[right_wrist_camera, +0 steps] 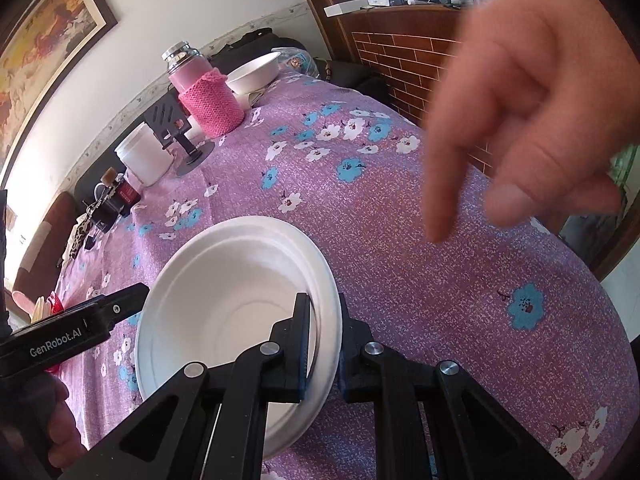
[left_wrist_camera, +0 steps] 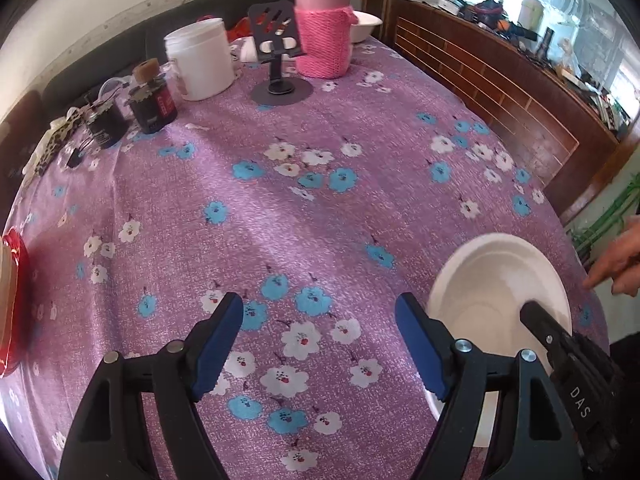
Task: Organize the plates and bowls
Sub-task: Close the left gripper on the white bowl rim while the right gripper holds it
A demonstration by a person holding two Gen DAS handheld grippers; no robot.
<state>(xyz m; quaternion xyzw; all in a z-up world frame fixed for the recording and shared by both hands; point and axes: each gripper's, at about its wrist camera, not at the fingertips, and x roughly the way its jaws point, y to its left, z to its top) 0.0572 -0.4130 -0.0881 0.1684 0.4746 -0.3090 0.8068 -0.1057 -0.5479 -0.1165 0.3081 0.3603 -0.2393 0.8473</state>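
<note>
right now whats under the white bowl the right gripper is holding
The bowl sits nested on a white plate, whose rim shows around its right side. The right gripper clamps both rims. Anything beneath the plate is hidden; only the floral tablecloth shows around it.

The white bowl looks matt and paper-like, set on a purple flowered cloth with a coarse weave. At twelve o'clock, the pink flask wears knitted wool under a shiny metal cap.
</note>
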